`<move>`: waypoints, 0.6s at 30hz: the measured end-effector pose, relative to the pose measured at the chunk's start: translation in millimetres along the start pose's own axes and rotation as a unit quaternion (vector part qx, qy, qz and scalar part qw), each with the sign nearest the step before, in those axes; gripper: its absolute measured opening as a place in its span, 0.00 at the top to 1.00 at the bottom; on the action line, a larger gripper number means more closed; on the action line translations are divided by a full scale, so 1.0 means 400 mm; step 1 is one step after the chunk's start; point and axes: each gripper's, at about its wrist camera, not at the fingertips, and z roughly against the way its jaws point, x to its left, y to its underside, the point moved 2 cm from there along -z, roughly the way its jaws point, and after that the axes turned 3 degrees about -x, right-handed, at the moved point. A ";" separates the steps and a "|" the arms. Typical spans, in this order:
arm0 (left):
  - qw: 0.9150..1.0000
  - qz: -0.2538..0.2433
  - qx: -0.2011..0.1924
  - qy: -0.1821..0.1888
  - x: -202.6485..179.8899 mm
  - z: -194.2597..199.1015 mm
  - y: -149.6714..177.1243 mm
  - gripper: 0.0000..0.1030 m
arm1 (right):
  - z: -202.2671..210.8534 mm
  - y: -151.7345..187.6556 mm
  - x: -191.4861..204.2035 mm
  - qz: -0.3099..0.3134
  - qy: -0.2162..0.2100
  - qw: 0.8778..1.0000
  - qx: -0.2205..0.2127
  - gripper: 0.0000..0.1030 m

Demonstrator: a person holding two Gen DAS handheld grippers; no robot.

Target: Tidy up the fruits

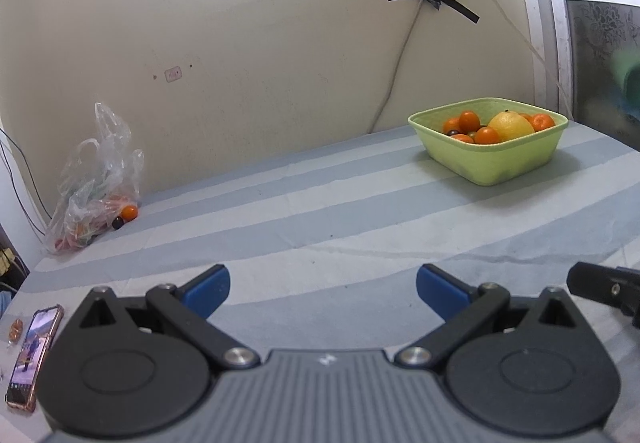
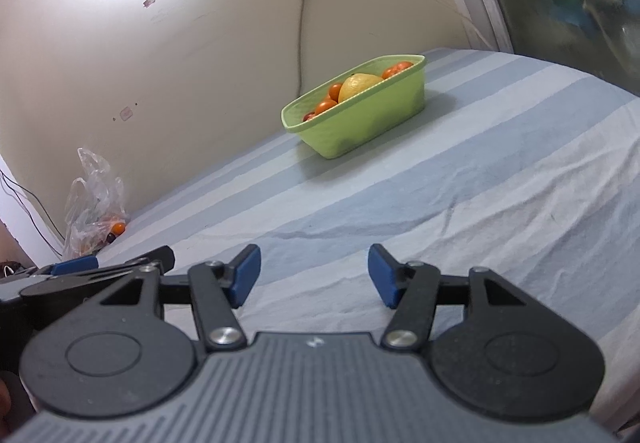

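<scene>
A light green basket (image 1: 490,159) sits on the far right part of the tabletop (image 1: 320,211), close to the cream wall (image 1: 240,63). It is a squarish plastic tub with rounded corners, a thin flared rim and sloping sides. Inside it a large yellow citrus (image 1: 510,125) rises above the rim, with a cluster of small glossy orange fruits (image 1: 469,120) packed around it and one dark, nearly black little fruit (image 1: 453,132) tucked low on the left. From the right wrist view the same basket (image 2: 360,119) shows its long side, the yellow fruit peeking over the edge.

The tabletop is covered with a cloth in pale blue and white stripes, a little wrinkled. At the far left corner, against the wall, a crumpled clear plastic bag (image 1: 94,183) stands slumped, with colourful contents that are blurred. Just outside its mouth lie one orange fruit (image 1: 129,212) and a small dark fruit (image 1: 117,222), touching each other.

The left claw (image 1: 322,287) hangs above the near cloth, blue pads spread wide with nothing between them. The right claw (image 2: 314,275) is likewise parted and holds nothing. A phone (image 1: 34,355) in a pinkish case lies at the near left edge.
</scene>
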 end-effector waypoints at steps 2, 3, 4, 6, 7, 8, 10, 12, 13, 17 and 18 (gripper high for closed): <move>1.000 0.000 0.004 -0.001 -0.003 -0.001 0.000 0.00 | 0.001 0.000 -0.001 -0.001 0.001 1.000 -0.002 0.40; 1.000 -0.001 0.012 -0.004 -0.004 -0.005 0.000 0.00 | 0.002 0.000 -0.002 0.000 0.001 1.000 -0.003 0.40; 1.000 -0.003 0.016 -0.005 -0.004 -0.008 0.001 0.00 | 0.002 -0.001 -0.004 0.000 0.000 1.000 -0.003 0.40; 1.000 -0.007 0.019 -0.009 -0.004 -0.014 0.002 0.00 | 0.003 -0.001 -0.005 -0.001 0.000 1.000 -0.004 0.40; 1.000 -0.011 0.020 -0.012 -0.005 -0.016 0.003 0.00 | 0.004 -0.001 -0.006 -0.002 0.001 1.000 -0.005 0.40; 1.000 -0.013 0.021 -0.015 -0.008 -0.016 0.004 0.00 | 0.004 -0.001 -0.007 -0.002 0.001 1.000 -0.005 0.40; 0.999 -0.015 0.023 -0.017 -0.010 -0.016 0.004 0.00 | 0.005 0.000 -0.006 -0.004 0.002 1.000 -0.005 0.40; 0.999 -0.017 0.023 -0.021 -0.008 -0.017 0.003 0.00 | 0.004 0.001 -0.004 -0.005 0.002 1.000 -0.005 0.40; 0.999 -0.018 0.022 -0.023 -0.008 -0.017 0.002 0.00 | 0.004 0.000 -0.005 -0.005 0.002 1.000 -0.006 0.40; 0.999 -0.023 0.023 -0.027 -0.010 -0.019 0.001 0.00 | 0.004 0.000 -0.005 -0.006 0.002 1.000 -0.005 0.40; 0.999 -0.024 0.023 -0.027 -0.008 -0.021 0.001 0.00 | 0.003 -0.002 -0.006 -0.006 0.002 1.000 -0.004 0.40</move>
